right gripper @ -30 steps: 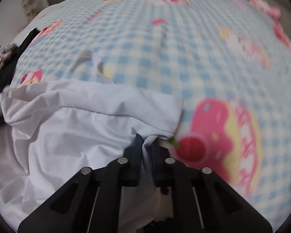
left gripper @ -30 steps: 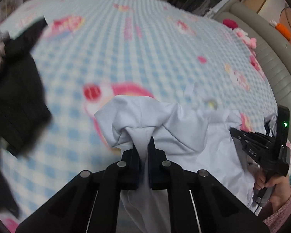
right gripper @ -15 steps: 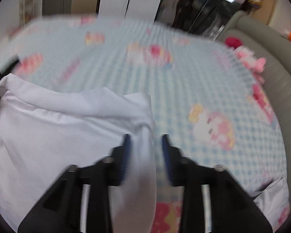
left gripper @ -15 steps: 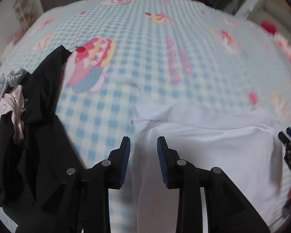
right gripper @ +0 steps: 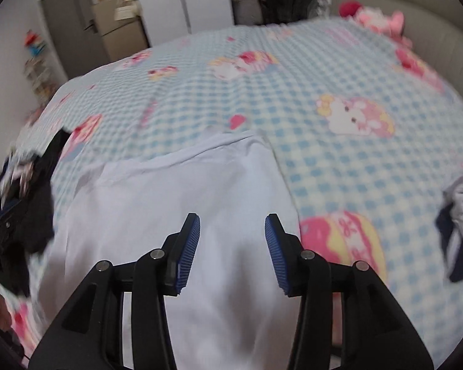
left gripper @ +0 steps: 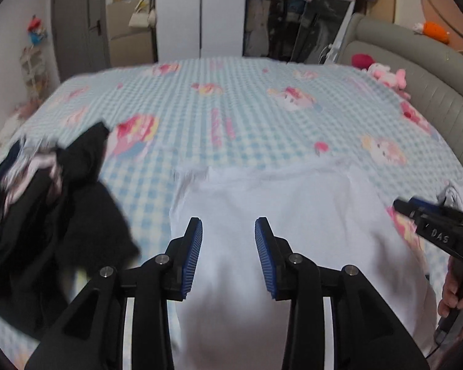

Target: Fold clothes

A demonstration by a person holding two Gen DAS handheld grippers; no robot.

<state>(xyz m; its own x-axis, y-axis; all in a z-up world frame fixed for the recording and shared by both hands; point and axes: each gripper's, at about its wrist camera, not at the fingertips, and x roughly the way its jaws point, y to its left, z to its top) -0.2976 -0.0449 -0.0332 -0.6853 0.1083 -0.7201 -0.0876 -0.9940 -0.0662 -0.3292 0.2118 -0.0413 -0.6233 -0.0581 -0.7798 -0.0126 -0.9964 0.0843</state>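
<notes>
A white garment point(left gripper: 277, 215) lies spread flat on the blue checked bedspread point(left gripper: 231, 117), its far edge folded over; it also shows in the right wrist view point(right gripper: 176, 203). My left gripper point(left gripper: 228, 231) is open and empty, raised above the garment's near left part. My right gripper point(right gripper: 231, 231) is open and empty above the garment's near right part. The right gripper also shows at the right edge of the left wrist view point(left gripper: 432, 228), held in a hand.
A pile of black and mixed clothes point(left gripper: 46, 203) lies left of the garment. More clothing point(right gripper: 456, 215) lies at the bed's right side. A grey headboard point(left gripper: 416, 61) with pink plush toys point(left gripper: 385, 74) runs along the right. A wardrobe and door stand beyond the bed.
Both grippers let go of the white garment, opened wide and pulled back and up. The garment went from bunched to lying flat on the bed.
</notes>
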